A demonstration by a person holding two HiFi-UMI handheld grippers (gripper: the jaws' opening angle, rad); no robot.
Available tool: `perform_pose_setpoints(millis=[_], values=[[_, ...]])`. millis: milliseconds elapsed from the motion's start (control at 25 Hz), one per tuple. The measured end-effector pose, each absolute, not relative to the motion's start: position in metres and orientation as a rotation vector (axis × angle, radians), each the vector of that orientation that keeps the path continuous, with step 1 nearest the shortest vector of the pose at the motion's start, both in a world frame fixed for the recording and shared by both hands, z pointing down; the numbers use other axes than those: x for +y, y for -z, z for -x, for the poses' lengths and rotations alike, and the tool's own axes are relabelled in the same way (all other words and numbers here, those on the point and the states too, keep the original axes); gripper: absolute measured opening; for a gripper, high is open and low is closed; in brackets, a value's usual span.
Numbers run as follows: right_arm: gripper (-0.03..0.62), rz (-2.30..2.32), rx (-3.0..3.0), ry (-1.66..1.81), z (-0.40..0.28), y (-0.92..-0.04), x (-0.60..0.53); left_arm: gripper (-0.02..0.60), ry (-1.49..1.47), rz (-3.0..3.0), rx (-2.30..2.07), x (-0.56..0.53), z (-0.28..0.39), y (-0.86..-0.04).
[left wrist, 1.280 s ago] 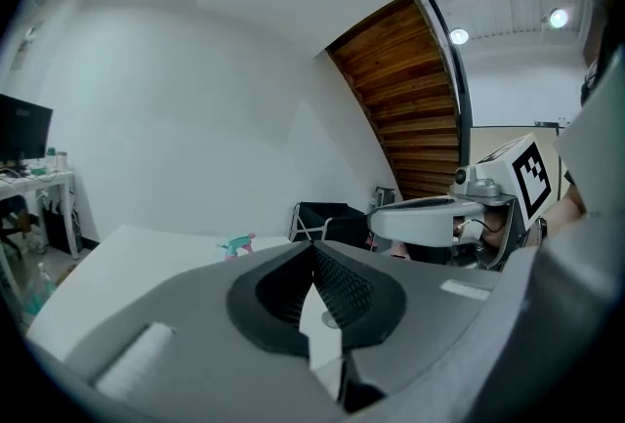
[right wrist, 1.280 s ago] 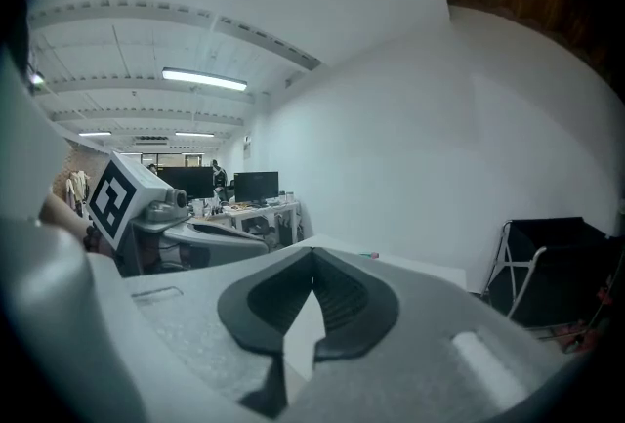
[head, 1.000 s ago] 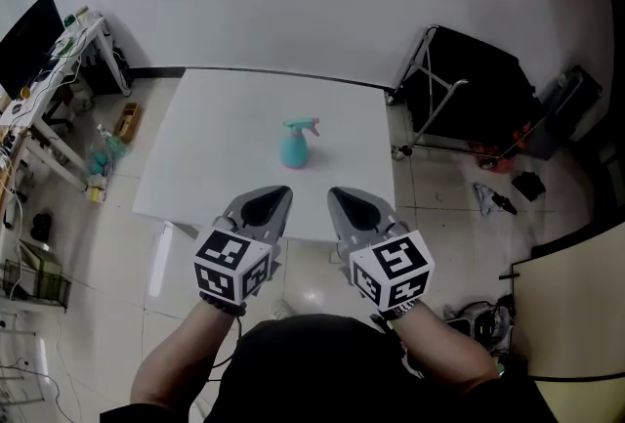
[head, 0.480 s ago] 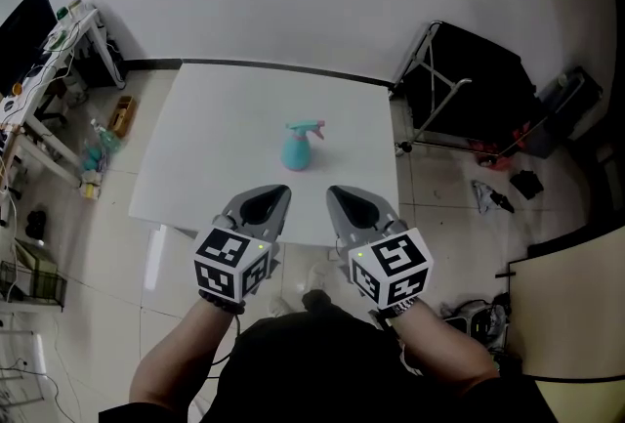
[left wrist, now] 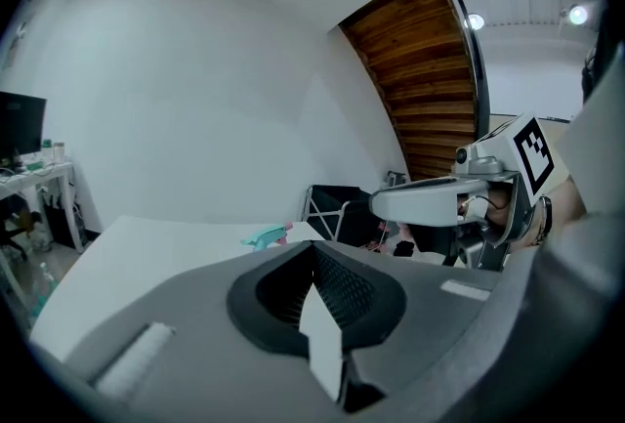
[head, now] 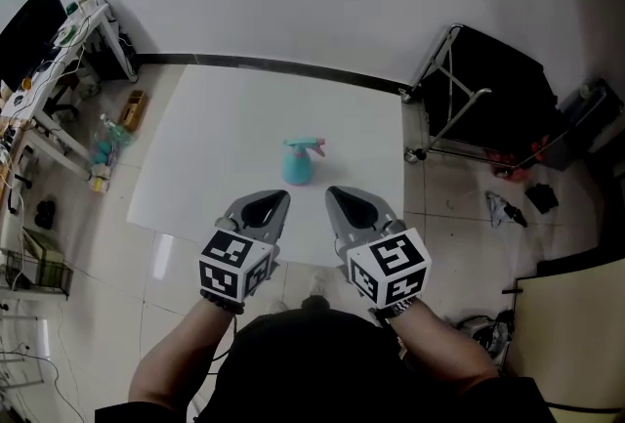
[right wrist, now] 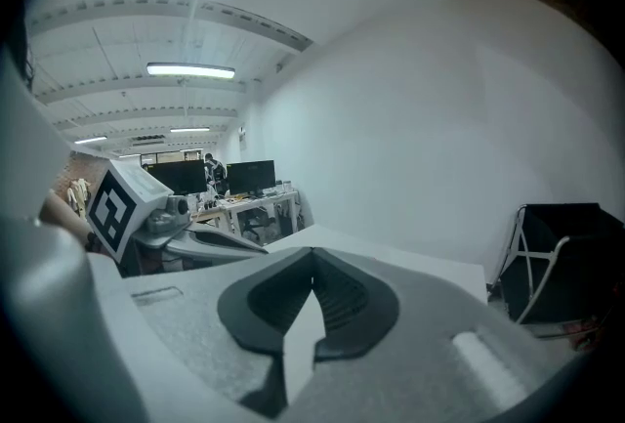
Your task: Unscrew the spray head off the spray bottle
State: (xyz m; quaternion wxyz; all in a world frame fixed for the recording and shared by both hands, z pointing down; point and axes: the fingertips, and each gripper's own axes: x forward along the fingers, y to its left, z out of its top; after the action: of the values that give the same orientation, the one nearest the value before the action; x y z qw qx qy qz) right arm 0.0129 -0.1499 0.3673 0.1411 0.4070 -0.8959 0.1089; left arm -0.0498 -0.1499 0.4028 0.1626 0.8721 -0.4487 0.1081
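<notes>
Teal spray bottle (head: 298, 163) on table (head: 215, 148), ahead of left claw (head: 277, 198), right claw (head: 335, 193); apart.

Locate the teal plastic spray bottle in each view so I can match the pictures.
Head view: the teal plastic spray bottle stands upright at the picture's centre, on the table.
Left gripper view: only its spray head shows, just left of centre.
Right gripper view: not in it.
Shared landmark: the white rectangular table, visible in all three views.

light: bright, even, ceiling tubes (right wrist: 190, 70) | shadows: soft | glare: floor (head: 156, 255) sheen | distortion: strong fisheye, dark corners | blur: slight
</notes>
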Motion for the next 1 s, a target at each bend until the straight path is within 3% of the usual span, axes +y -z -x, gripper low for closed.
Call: perform_pose_setpoints(millis=[1000], values=[[-0.008, -0.895, -2.614, -0.435, -0.023, -0.412, -0.206, 0.015, -0.53, -2.285, -1.371, -0.19, 0.04, -0.468]])
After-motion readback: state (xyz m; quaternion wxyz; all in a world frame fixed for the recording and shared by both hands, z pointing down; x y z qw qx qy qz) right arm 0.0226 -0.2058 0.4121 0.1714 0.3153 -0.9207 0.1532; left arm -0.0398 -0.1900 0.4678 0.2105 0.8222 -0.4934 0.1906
